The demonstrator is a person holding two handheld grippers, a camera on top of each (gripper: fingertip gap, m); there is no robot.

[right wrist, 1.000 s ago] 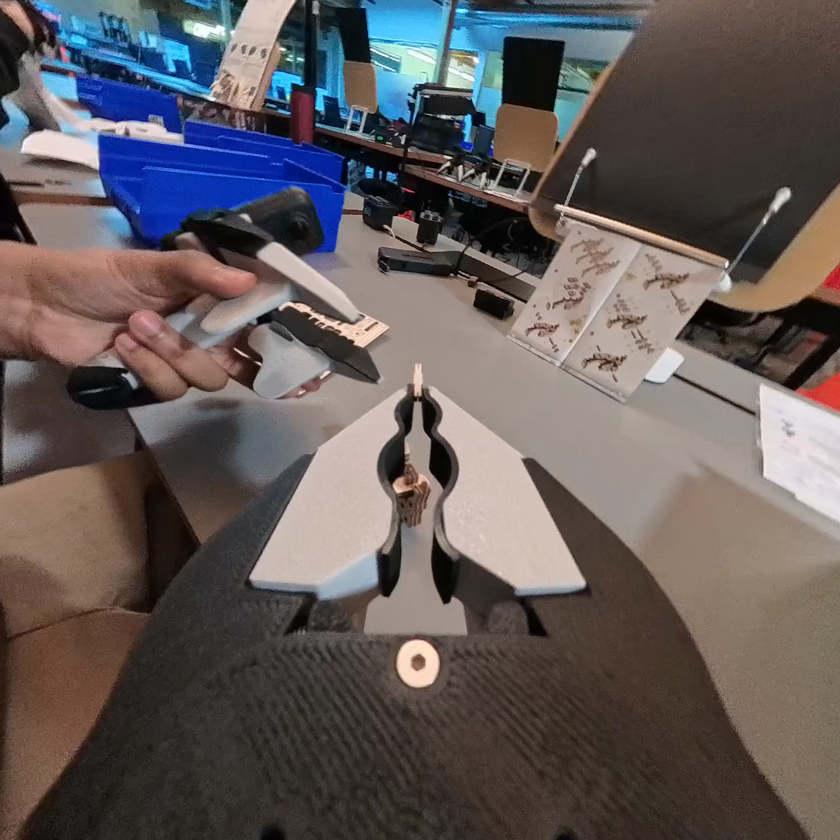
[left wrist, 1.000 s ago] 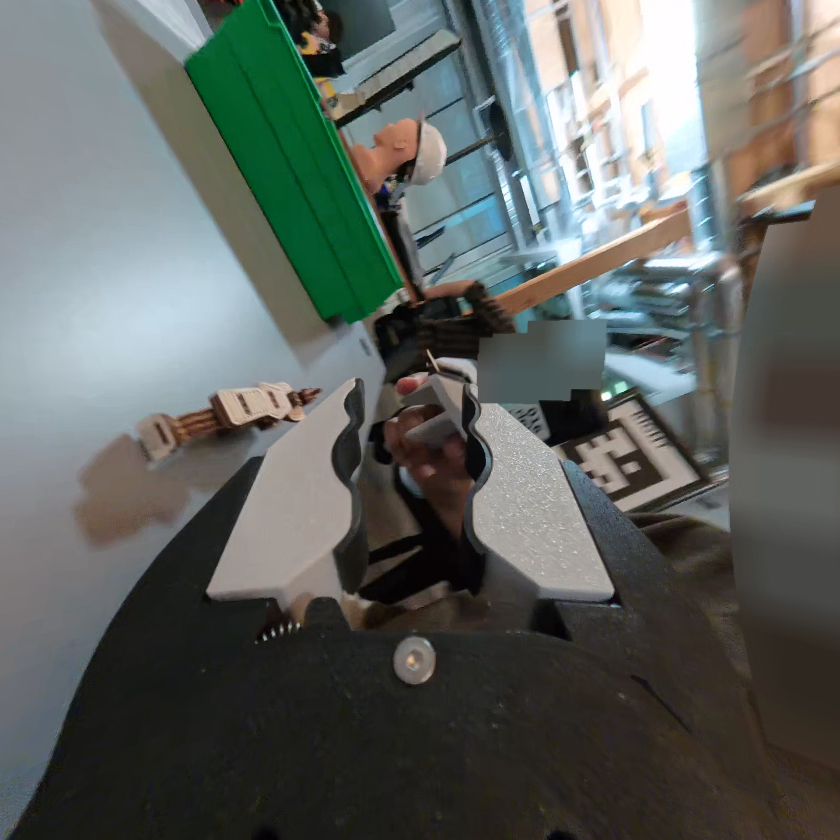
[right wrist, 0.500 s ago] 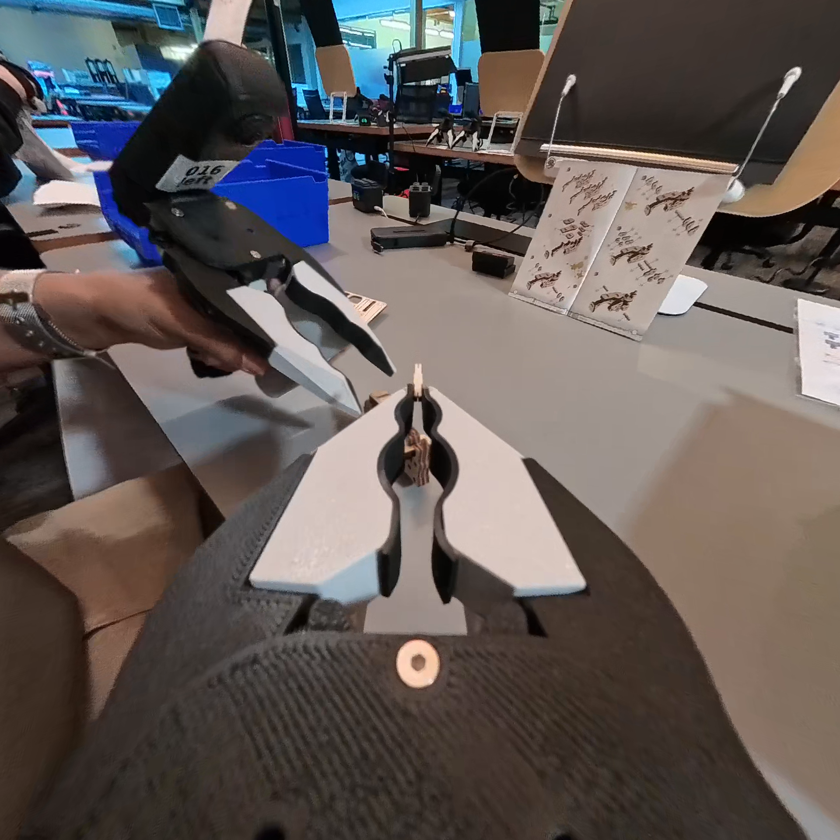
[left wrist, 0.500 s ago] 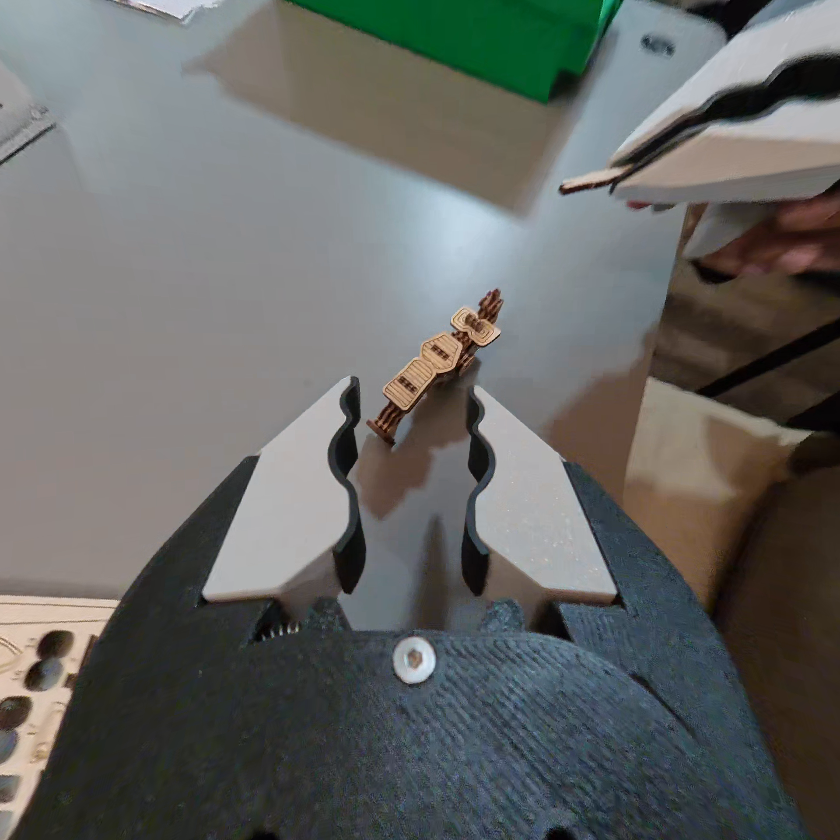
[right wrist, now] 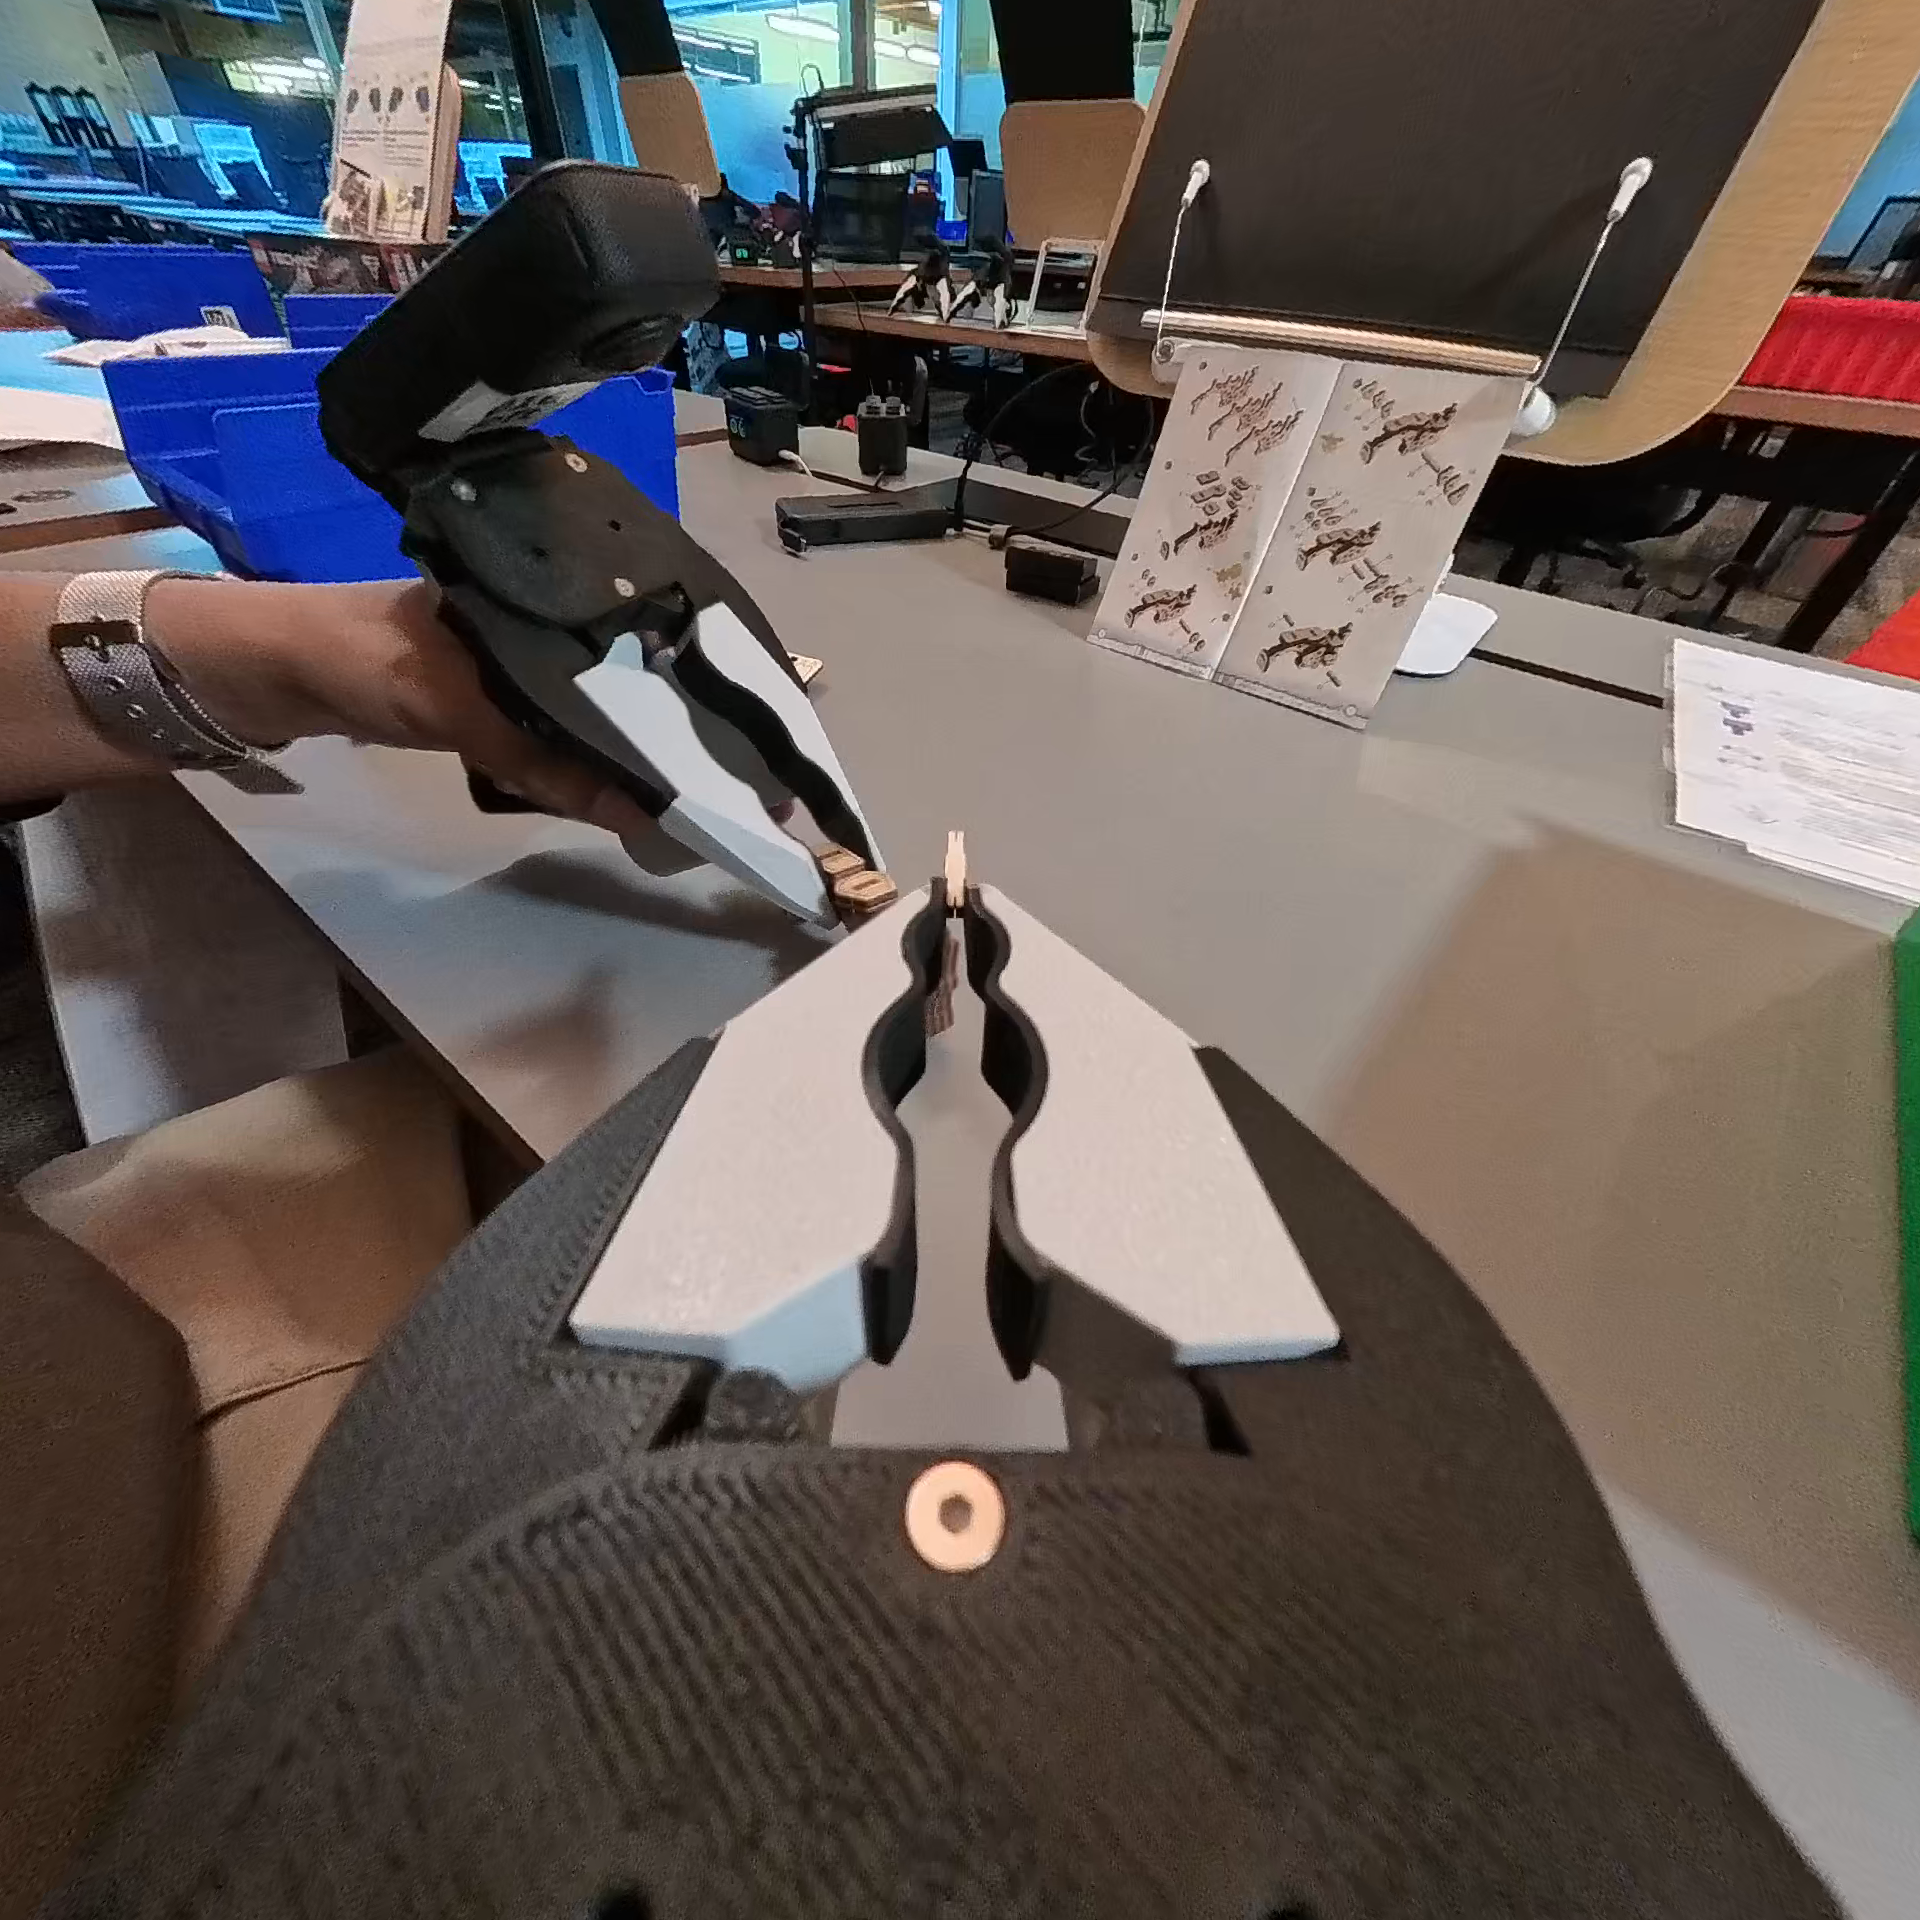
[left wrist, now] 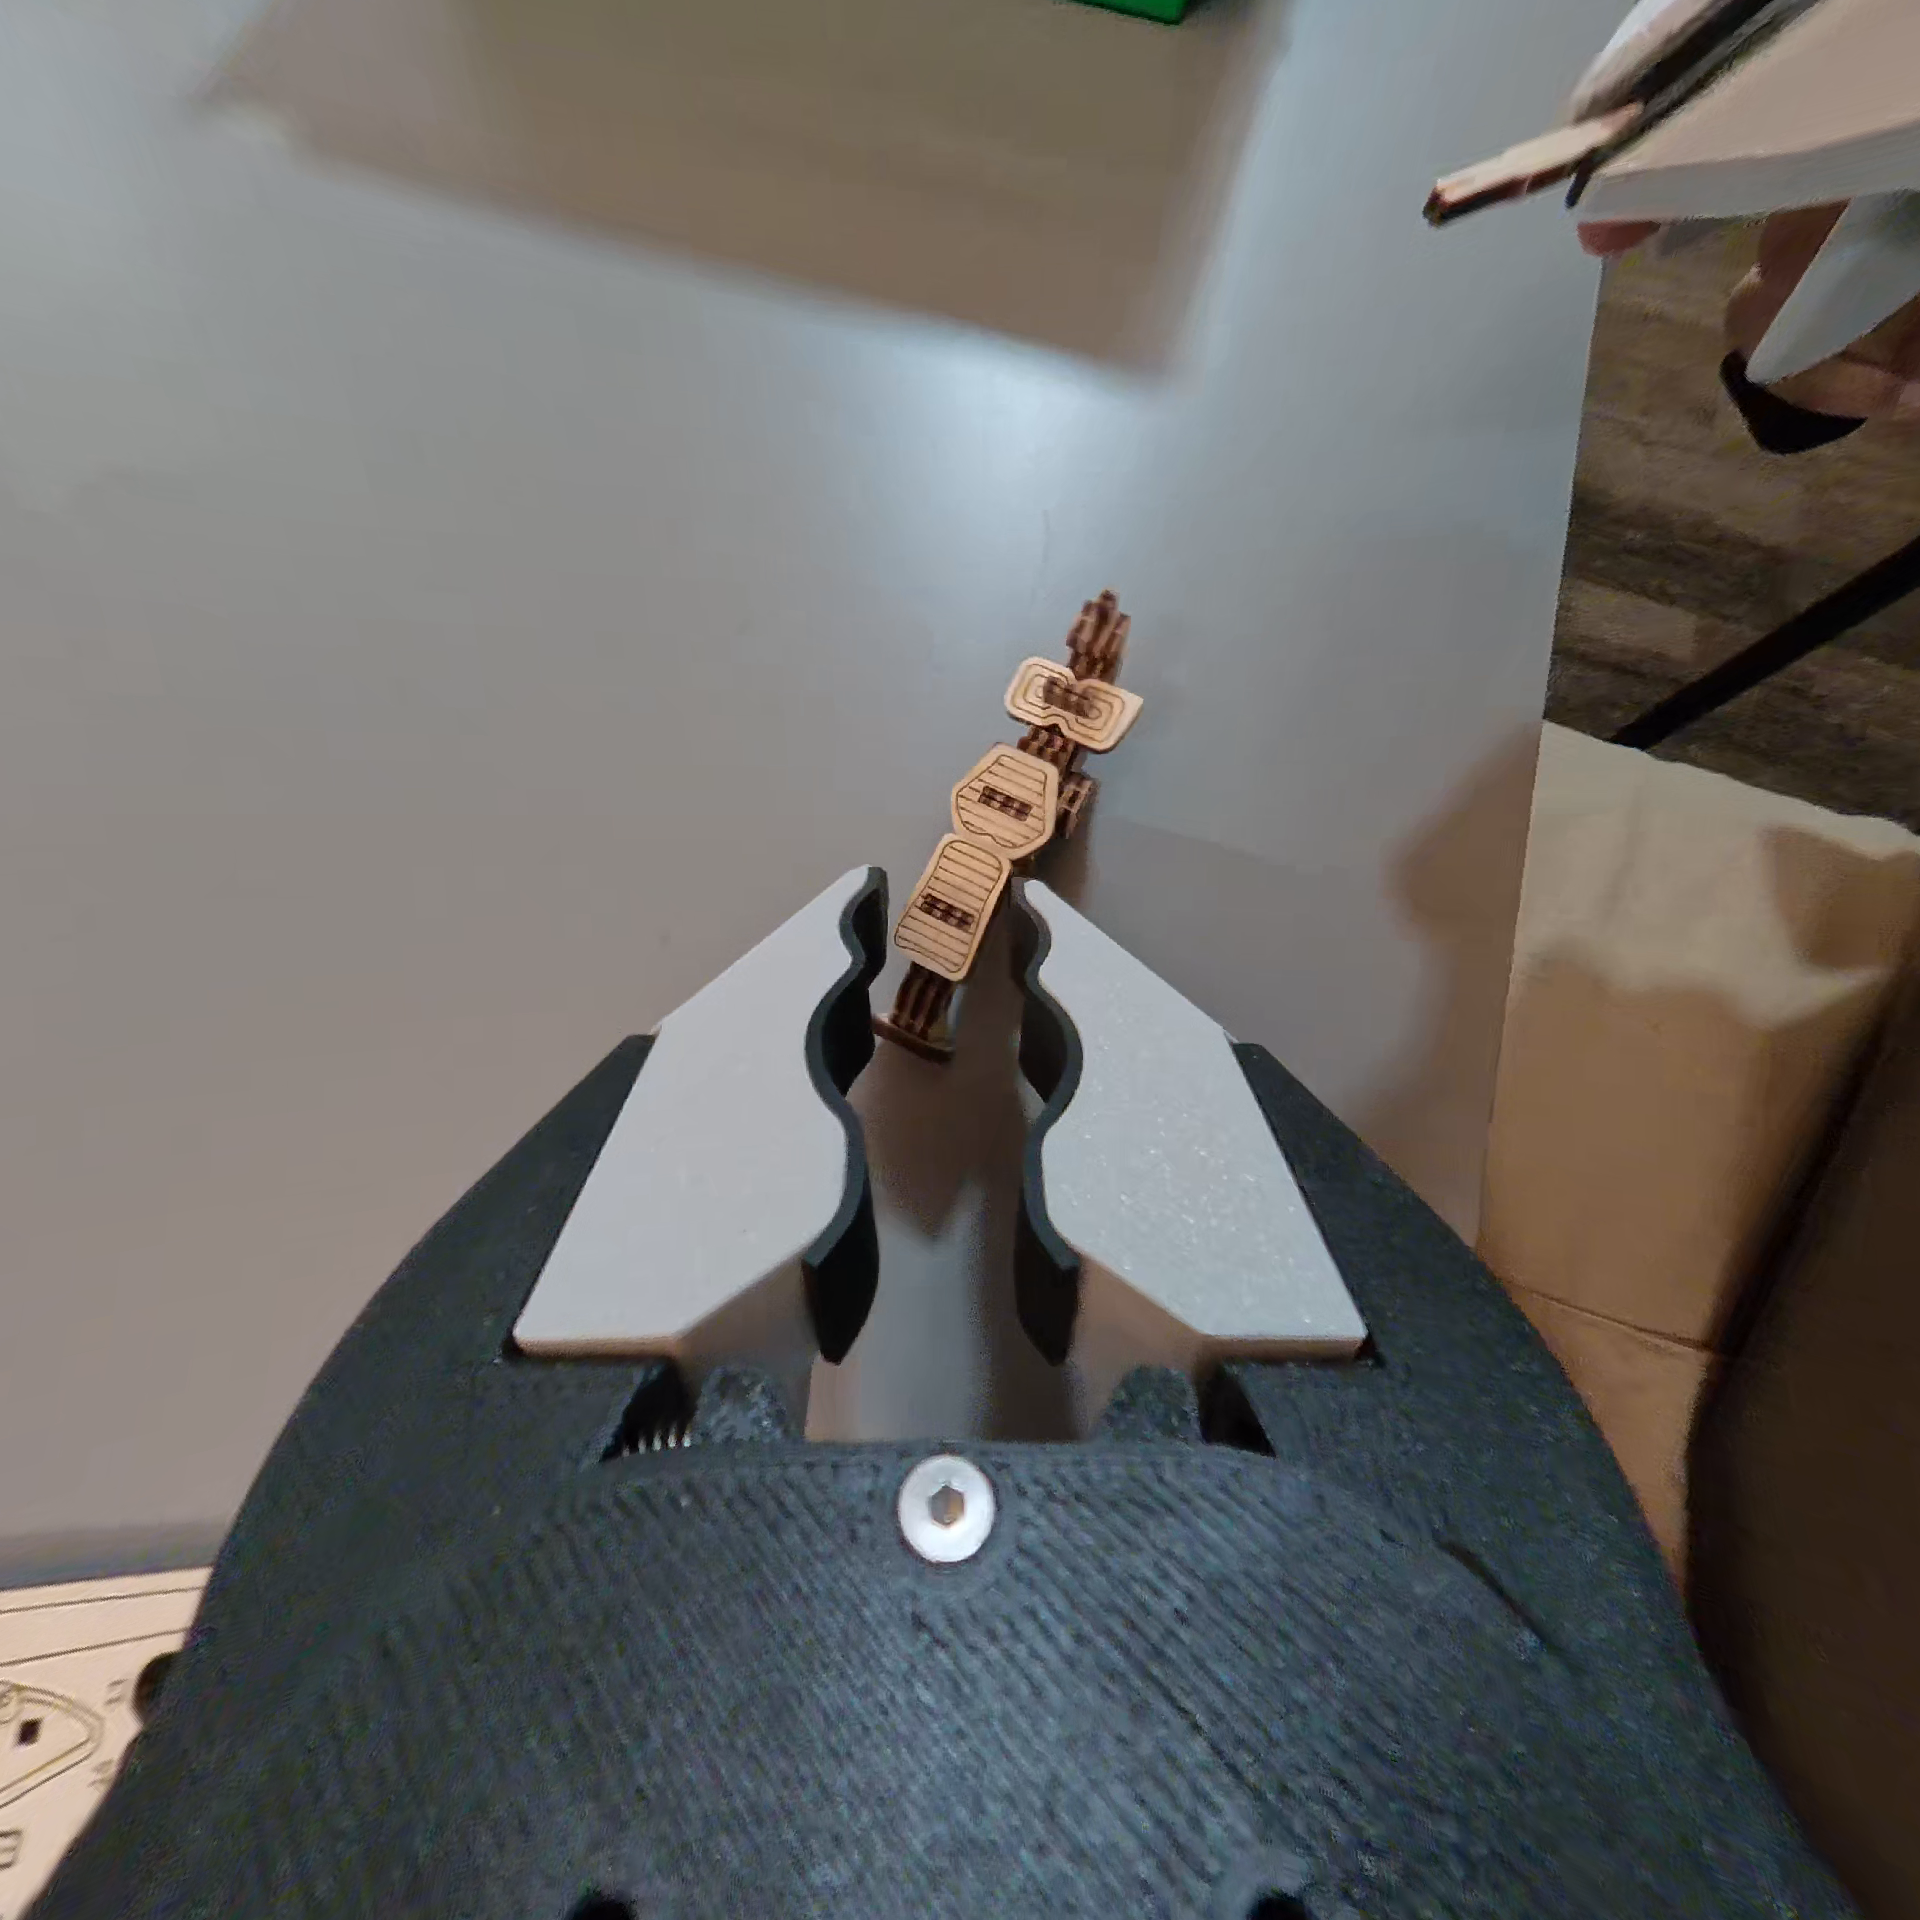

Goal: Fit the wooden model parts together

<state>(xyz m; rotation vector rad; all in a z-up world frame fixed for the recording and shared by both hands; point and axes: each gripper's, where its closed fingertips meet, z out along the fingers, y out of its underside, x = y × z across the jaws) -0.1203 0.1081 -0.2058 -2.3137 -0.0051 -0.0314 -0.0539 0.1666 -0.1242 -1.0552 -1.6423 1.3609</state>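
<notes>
Left hand-held gripper (left wrist: 948,902) is low over the grey worktop (left wrist: 416,623), its jaws parted, straddling the near end of the assembled wooden model (left wrist: 1003,831), which lies near the worktop's edge; contact cannot be told. Right hand-held gripper (right wrist: 956,896) hovers just beside it, pinched tight on 1 small wooden part (right wrist: 954,862) protruding from its tips. 2 printed instruction sheets (right wrist: 1299,530) stand farther back.

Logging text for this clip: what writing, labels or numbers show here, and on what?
White label on the left gripper: blurred, unreadable.
Instruction sheets at the table's back: mostly drawings, any print too small.
Page at the right edge: blurred.
Sticker on the blue bin: too small.
Nothing can be quoted.
</notes>
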